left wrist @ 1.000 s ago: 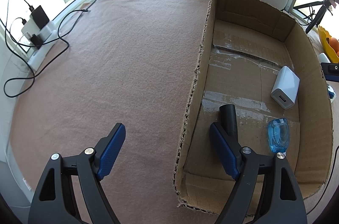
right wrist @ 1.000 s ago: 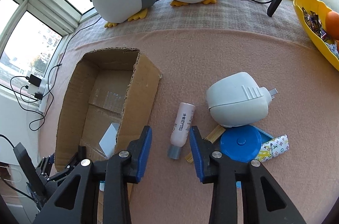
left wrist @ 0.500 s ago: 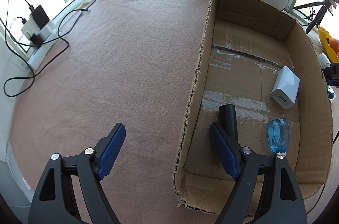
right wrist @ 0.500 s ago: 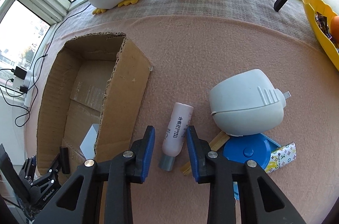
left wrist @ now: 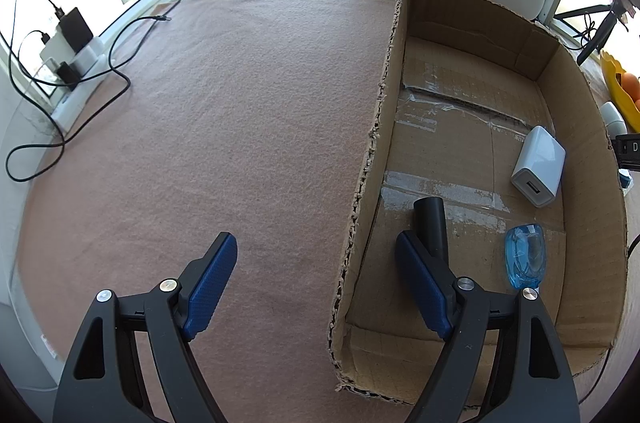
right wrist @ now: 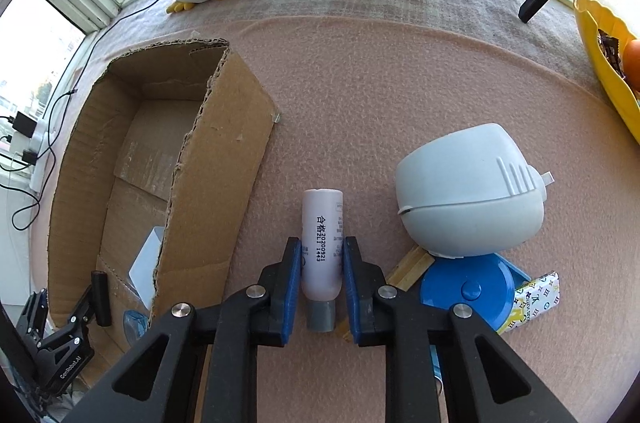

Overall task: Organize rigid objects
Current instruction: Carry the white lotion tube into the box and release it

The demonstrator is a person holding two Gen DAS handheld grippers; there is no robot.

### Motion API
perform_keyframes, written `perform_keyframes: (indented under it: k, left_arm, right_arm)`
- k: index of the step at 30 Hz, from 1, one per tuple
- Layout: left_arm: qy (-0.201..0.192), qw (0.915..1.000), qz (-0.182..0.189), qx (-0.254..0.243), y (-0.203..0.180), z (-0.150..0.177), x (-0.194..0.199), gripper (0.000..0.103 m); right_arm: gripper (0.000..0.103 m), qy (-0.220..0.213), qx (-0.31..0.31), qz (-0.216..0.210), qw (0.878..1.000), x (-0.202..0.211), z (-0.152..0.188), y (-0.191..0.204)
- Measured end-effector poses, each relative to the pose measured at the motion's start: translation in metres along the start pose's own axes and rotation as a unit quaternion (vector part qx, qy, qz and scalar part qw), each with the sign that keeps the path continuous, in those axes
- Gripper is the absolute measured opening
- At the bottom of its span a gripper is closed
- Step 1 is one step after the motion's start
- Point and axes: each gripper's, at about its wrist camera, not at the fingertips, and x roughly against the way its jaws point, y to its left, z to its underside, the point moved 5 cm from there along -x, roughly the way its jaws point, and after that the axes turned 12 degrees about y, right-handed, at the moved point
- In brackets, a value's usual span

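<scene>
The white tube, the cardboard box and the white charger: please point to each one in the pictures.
white tube (right wrist: 321,223), right wrist view, on its printed body.
cardboard box (right wrist: 224,159), right wrist view, on its outer side wall.
white charger (left wrist: 540,159), left wrist view, on its top face.

The left gripper points steeply down, jaws wide apart; the right gripper, equally steep, has its jaws closing.

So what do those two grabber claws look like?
Both look alike. The left gripper and the right gripper each have two black plastic arms shaped like open triangles, with shiny silver screw heads at the joints. The fingers carry bright blue pads with a bumpy, dotted surface. The left one, seen from the right camera, has small white lettering.
</scene>
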Motion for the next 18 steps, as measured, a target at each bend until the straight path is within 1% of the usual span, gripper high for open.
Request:
perform_keyframes:
  k: [10, 18]
  left_arm:
    - [0.000, 1.0000, 0.000, 0.000, -0.001, 0.000, 0.000, 0.083]
    - [0.000, 1.0000, 0.000, 0.000, 0.000, 0.000, 0.000, 0.083]
  right_arm:
    - [0.018, -0.033, -0.008, -0.019, 0.999, 0.028, 0.020, -0.006]
    - [0.018, -0.061, 0.014, -0.027, 0.998, 0.059, 0.035, 0.011]
